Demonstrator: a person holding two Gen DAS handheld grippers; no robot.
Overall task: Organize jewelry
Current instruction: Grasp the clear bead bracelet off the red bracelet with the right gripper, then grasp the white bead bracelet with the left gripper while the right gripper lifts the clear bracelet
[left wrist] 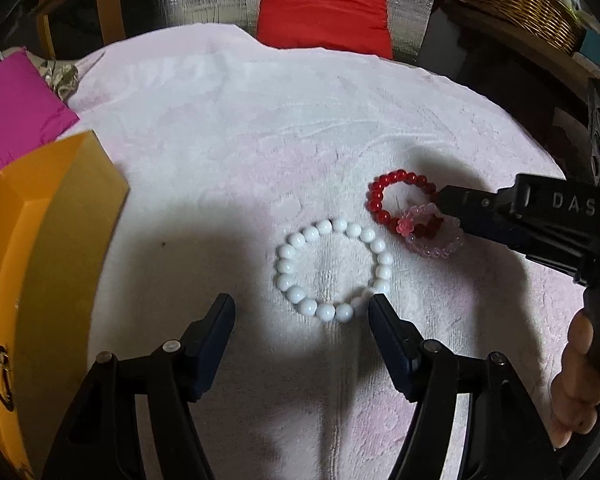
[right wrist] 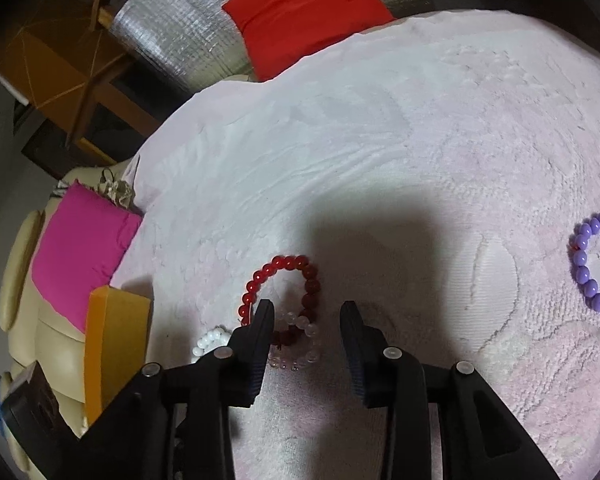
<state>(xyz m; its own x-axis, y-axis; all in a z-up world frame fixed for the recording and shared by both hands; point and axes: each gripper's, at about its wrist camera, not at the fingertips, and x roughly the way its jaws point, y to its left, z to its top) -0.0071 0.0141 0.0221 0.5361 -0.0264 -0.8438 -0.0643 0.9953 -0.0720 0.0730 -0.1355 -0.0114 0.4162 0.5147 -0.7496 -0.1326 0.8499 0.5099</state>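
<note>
Pick-up step is in hand. Right gripper is spread wide, empty, at the overlapping red bracelet and pink bracelet on the towel. Left gripper is wide, empty, at the white bracelet. Next, lowering and closing is needed.

A ring-shaped bracelet of round glossy white beads lies flat on the pale pink towel-covered surface. Just beside it, a smaller bracelet of translucent red beads lies flat, overlapped by a clear pink bead bracelet with a pink rose charm. Well apart lies a purple bead bracelet.
</note>
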